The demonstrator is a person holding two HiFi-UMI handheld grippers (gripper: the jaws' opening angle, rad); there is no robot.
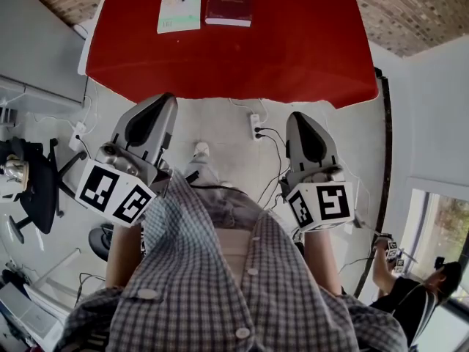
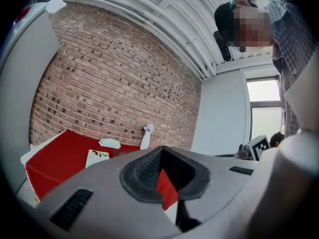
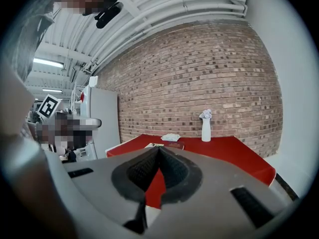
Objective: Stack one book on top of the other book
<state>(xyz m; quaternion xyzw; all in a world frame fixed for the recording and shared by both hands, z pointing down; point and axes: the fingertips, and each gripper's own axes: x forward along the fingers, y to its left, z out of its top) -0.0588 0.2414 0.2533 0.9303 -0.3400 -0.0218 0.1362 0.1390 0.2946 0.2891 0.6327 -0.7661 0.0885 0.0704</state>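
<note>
1. Counter (image 1: 293, 57) – red top against a brick wall, well ahead of the person. It carries both task items at its far side.
2. White book (image 1: 179, 9) – lies flat, cover up, at the far left of the counter. No gripper is near it.
3. Dark red book (image 1: 229, 3) – flat, just beside the white book on its right, spines roughly parallel. The pair sits level, not yet stacked, so either could prob. serve as the base.
4. Left gripper (image 1: 165, 100) – jaws pressed together with nothing between them. It is held about level at the torso, over the floor and short of the counter edge. Judged a carry posture, since there is nothing in reach to grab yet.
5. Right gripper (image 1: 297, 117) – likewise closed and empty, tilted slightly down toward the counter and well apart from both books.
6. Vase (image 3: 206, 126) – white, upright at the wall end of the counter, clear of the books.
7. Crumpled paper (image 3: 171, 137) – behind the books; not task-related.
8. Power strip (image 1: 256, 127) – on the floor w/ cables between person and counter, a poss. trip hazard on approach.
</note>
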